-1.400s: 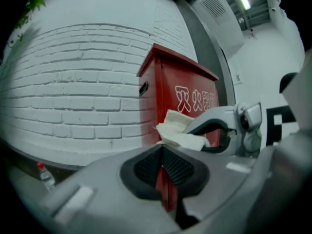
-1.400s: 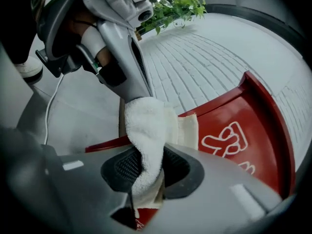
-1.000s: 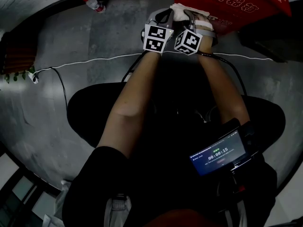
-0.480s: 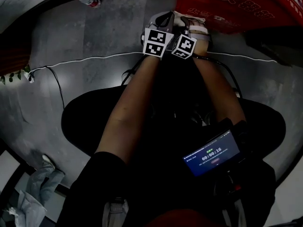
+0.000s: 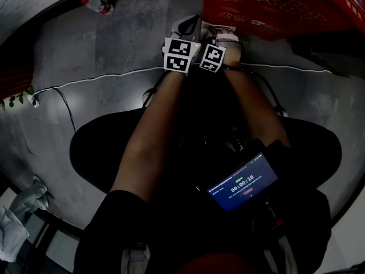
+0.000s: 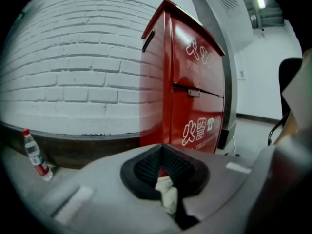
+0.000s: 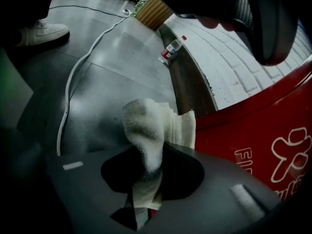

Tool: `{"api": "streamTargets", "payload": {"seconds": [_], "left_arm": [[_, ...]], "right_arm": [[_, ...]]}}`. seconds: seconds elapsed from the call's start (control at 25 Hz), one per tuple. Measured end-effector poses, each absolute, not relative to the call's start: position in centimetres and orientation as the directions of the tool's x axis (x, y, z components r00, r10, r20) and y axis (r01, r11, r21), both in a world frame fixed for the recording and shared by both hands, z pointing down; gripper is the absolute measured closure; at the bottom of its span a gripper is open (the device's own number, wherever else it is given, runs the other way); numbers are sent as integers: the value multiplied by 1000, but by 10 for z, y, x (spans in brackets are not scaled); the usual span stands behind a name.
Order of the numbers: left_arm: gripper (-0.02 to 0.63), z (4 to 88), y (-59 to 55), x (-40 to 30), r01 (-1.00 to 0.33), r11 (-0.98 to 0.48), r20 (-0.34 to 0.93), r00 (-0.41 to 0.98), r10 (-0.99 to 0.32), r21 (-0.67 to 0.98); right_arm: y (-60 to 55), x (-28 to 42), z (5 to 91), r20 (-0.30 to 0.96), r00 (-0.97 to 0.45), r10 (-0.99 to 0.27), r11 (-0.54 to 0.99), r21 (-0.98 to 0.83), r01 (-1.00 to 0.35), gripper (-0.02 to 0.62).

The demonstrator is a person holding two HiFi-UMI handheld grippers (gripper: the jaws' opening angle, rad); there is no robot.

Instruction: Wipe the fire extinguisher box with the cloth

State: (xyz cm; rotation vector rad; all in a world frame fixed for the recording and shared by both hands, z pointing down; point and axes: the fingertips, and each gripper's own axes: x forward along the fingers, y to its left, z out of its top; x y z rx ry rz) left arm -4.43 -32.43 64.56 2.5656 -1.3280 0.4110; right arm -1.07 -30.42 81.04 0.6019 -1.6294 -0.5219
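Note:
The red fire extinguisher box (image 5: 268, 4) stands at the top right of the head view, against a white brick wall. Both grippers are held side by side at its lower left corner. My left gripper (image 5: 191, 26) is shut on a small fold of the white cloth (image 6: 168, 193), with the box's red front (image 6: 192, 96) straight ahead. My right gripper (image 7: 148, 167) is shut on the same cloth (image 7: 152, 130), which bunches up beyond the jaws beside the box's red side (image 7: 258, 140). The cloth (image 5: 223, 29) shows white between the two grippers.
A water bottle (image 5: 94, 4) stands by the wall's dark base, also in the left gripper view as the bottle (image 6: 36, 155). A white cable (image 5: 97, 76) runs across the grey floor. A phone with a lit screen (image 5: 244, 182) sits near my body. A white shoe (image 7: 41, 33) is on the floor.
Both grippers stayed together on the cloth and drifted a little left in the head view. The red box now covers more of the top of the view.

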Motion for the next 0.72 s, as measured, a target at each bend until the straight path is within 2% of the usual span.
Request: {"api": "streamTargets", "payload": {"seconds": [0.2,0.4,0.72], "left_arm": [[607,617,-322,-44,-829,-556,309,545,-779,60],[607,581,-306,-29,-826,-551,277,559,-781,114],[607,525,-273,0,-804,-593,198,588,-784,38]], "right_arm": [[-296,-14,780,758,-135,-638,769,619,-158,499],[-274,-7,720,685,-191,-703,711,673,-204,499],[-252,58,608,538,-161,-828,560,770,-306,497]]}}
